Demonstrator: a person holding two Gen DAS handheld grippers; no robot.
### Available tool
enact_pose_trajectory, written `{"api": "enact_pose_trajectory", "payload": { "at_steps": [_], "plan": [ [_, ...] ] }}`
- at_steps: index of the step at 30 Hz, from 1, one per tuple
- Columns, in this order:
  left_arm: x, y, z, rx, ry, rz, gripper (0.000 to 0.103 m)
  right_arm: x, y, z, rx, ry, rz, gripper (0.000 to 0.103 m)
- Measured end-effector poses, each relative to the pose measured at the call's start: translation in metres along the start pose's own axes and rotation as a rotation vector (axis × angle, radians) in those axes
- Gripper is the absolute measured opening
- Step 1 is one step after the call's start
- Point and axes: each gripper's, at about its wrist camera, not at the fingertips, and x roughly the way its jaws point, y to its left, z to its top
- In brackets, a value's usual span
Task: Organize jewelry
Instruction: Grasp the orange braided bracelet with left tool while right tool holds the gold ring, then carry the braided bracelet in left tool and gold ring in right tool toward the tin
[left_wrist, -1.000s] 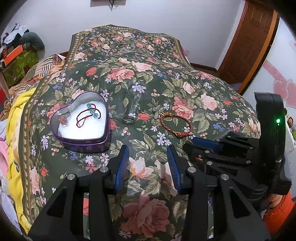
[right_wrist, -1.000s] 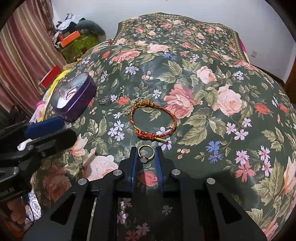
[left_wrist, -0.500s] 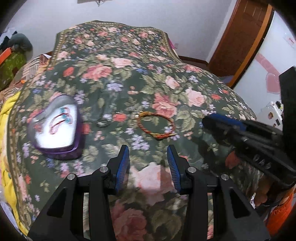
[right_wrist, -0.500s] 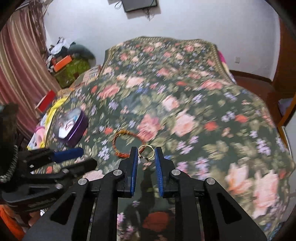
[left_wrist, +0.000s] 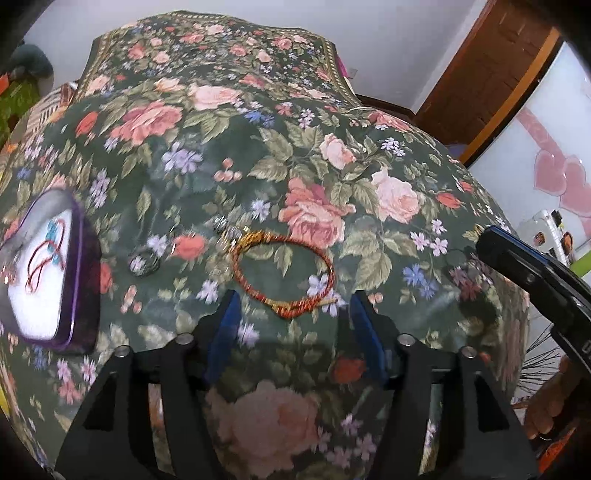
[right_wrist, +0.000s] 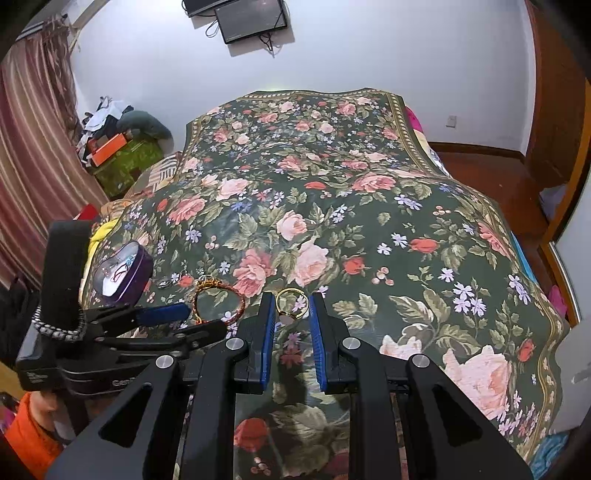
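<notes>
A red and gold cord bracelet (left_wrist: 284, 273) lies on the floral bedspread (left_wrist: 332, 155). My left gripper (left_wrist: 293, 297) is open, its blue pads either side of the bracelet's near edge. To the left stands an open purple heart-shaped tin (left_wrist: 79, 280) holding a red cord with turquoise beads. A dark ring (left_wrist: 144, 264) and small silvery pieces (left_wrist: 225, 229) lie between the tin and the bracelet. My right gripper (right_wrist: 291, 306) is shut on a gold ring (right_wrist: 291, 299), held above the bed. That view also has the left gripper (right_wrist: 177, 321), bracelet (right_wrist: 218, 299) and tin (right_wrist: 122, 269).
The bed drops away at its right edge to a wooden floor (right_wrist: 480, 166). A brown door (left_wrist: 480, 62) stands at the right. Boxes and clothes (right_wrist: 118, 147) pile up by a striped curtain (right_wrist: 33, 147) at the left. A dark screen (right_wrist: 251, 18) hangs on the far wall.
My right gripper has lifted and drawn back with the gold ring, so the bed looks farther away. My left gripper has moved forward to the bracelet and its fingers stand wider apart.
</notes>
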Motion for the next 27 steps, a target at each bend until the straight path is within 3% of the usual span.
{"api": "enact_pose_trajectory", "payload": {
  "at_steps": [5, 10, 12, 17, 23, 27],
  "plan": [
    [0.015, -0.016, 0.006, 0.097, -0.007, 0.066, 0.066, -0.001, -0.008, -0.001, 0.022, 0.001, -0.001, 0.016],
    [0.024, -0.016, 0.014, 0.102, -0.012, 0.087, 0.066, -0.001, -0.012, -0.002, 0.037, 0.005, 0.000, 0.017],
    [0.025, -0.016, 0.015, 0.106, -0.018, 0.099, 0.060, -0.002, -0.011, -0.002, 0.034, 0.004, -0.001, 0.016],
    [0.024, -0.016, 0.014, 0.108, -0.025, 0.091, 0.028, -0.002, -0.011, -0.001, 0.030, 0.002, 0.001, 0.016],
    [0.015, -0.011, 0.006, 0.079, -0.020, 0.042, 0.010, -0.005, -0.006, 0.001, 0.017, -0.002, -0.004, 0.017],
    [0.004, -0.010, 0.000, 0.069, -0.030, 0.026, 0.008, -0.007, 0.000, 0.003, 0.005, -0.005, -0.005, 0.017]
  ]
}}
